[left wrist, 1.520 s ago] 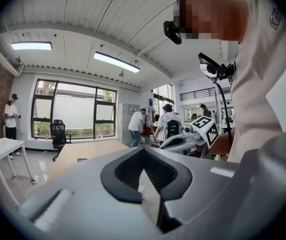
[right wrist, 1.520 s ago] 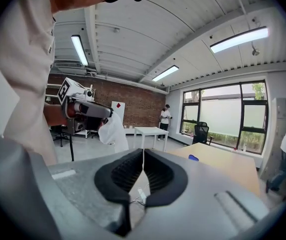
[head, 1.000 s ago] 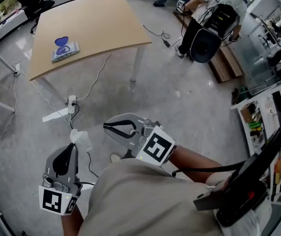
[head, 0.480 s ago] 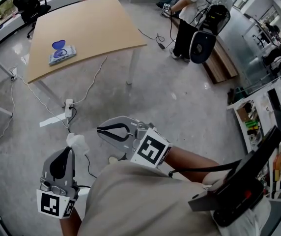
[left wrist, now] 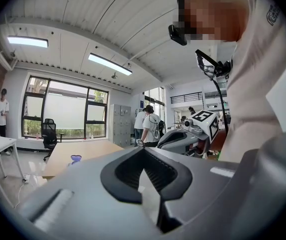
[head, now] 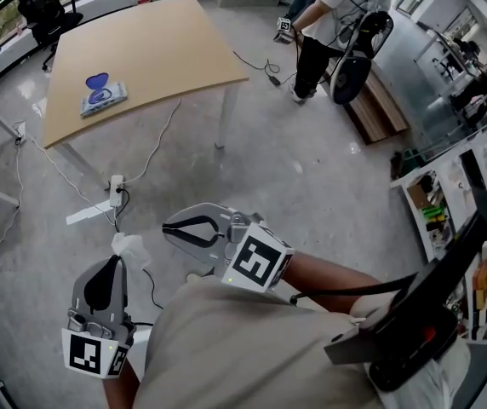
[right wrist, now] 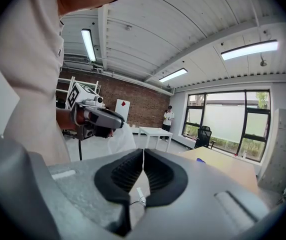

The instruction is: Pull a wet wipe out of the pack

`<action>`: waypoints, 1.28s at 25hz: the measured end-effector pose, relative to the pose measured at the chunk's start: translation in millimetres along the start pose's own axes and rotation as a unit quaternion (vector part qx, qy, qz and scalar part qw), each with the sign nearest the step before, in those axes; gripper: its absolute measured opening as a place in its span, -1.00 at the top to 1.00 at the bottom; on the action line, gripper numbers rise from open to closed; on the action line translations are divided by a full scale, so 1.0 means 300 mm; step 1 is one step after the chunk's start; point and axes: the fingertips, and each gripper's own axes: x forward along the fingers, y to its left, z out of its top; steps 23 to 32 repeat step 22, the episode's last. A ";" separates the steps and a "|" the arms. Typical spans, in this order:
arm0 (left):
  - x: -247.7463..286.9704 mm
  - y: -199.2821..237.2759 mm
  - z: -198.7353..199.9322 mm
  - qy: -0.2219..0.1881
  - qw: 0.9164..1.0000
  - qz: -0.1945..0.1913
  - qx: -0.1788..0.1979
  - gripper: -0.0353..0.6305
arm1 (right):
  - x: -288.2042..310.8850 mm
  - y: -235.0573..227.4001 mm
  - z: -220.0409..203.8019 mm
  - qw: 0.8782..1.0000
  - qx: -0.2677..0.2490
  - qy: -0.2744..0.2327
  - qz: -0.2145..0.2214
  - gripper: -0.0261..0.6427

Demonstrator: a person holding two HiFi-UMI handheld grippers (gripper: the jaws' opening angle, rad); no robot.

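White wet wipe (head: 129, 247) is hanging crumpled from the left claw (head: 122, 259), which is pinching it. Right claw (head: 167, 227) is holding pressed together, empty, just beside it. Wipe pack (head: 103, 95) is lying well apart on the wooden table (head: 175, 41), its blue lid raised.

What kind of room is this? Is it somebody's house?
Probably not a house. It looks like a lab or workshop office: a big wooden table on a bare floor, an office chair by tall windows, and shelves packed with gear along one side.
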 end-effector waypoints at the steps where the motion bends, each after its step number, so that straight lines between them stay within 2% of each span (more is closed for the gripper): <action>1: 0.001 0.003 -0.001 0.000 1.000 -0.001 0.000 0.87 | 0.002 0.002 -0.002 1.000 0.001 0.003 0.001 0.90; 8: 0.014 -0.010 -0.017 0.004 1.000 -0.003 -0.003 0.87 | -0.007 0.003 -0.017 1.000 0.001 0.002 -0.001 0.90; 22: 0.192 -0.015 -0.020 0.010 1.000 -0.002 -0.003 0.87 | -0.038 -0.145 -0.119 1.000 0.007 -0.001 0.005 0.90; 32: 0.192 -0.015 -0.020 0.010 1.000 -0.002 -0.003 0.87 | -0.038 -0.145 -0.119 1.000 0.007 -0.001 0.005 0.90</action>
